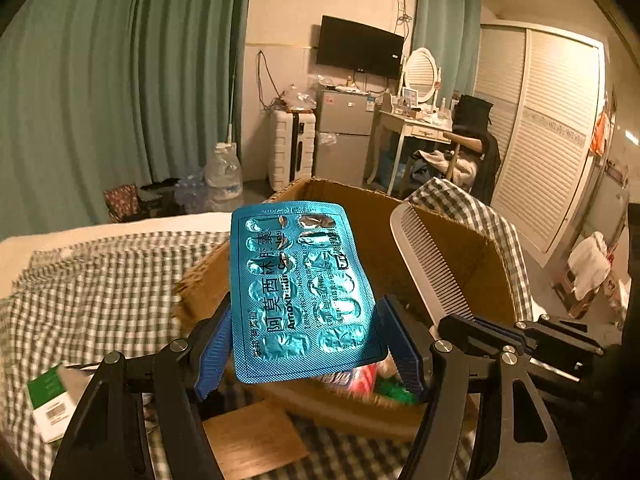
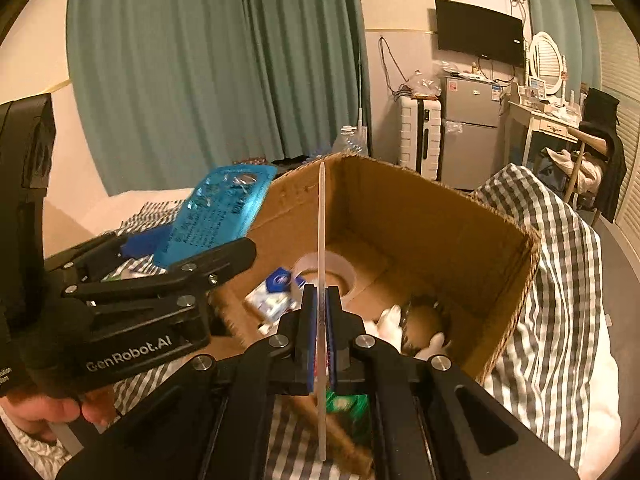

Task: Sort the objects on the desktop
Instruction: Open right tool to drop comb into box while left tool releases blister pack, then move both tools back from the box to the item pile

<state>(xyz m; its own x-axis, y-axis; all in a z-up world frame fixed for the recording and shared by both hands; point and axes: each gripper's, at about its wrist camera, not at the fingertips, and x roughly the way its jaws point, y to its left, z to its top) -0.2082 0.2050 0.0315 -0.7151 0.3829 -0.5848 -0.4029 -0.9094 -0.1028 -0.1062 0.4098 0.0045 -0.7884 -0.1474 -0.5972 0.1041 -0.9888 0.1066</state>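
Note:
A blue foil blister pack of pills (image 1: 298, 292) stands upright between the blue pads of my left gripper (image 1: 306, 320), which is shut on its two long edges. It hangs over the near rim of an open cardboard box (image 1: 360, 196). My right gripper (image 2: 321, 300) is shut on a white comb (image 2: 321, 232), seen edge-on over the box (image 2: 400, 208). In the left wrist view the comb (image 1: 428, 264) leans over the box's right side, held by the right gripper (image 1: 480, 324). In the right wrist view the blister pack (image 2: 216, 212) shows at the left.
Inside the box lie a clear tape roll (image 2: 332, 266), a small blue-and-white carton (image 2: 276, 292) and a plush toy (image 2: 420, 320). A checked cloth (image 1: 100, 280) covers the surface. On it are a green-and-white carton (image 1: 48, 396) and a wooden block (image 1: 252, 436). A hand (image 2: 40, 412) grips the left tool.

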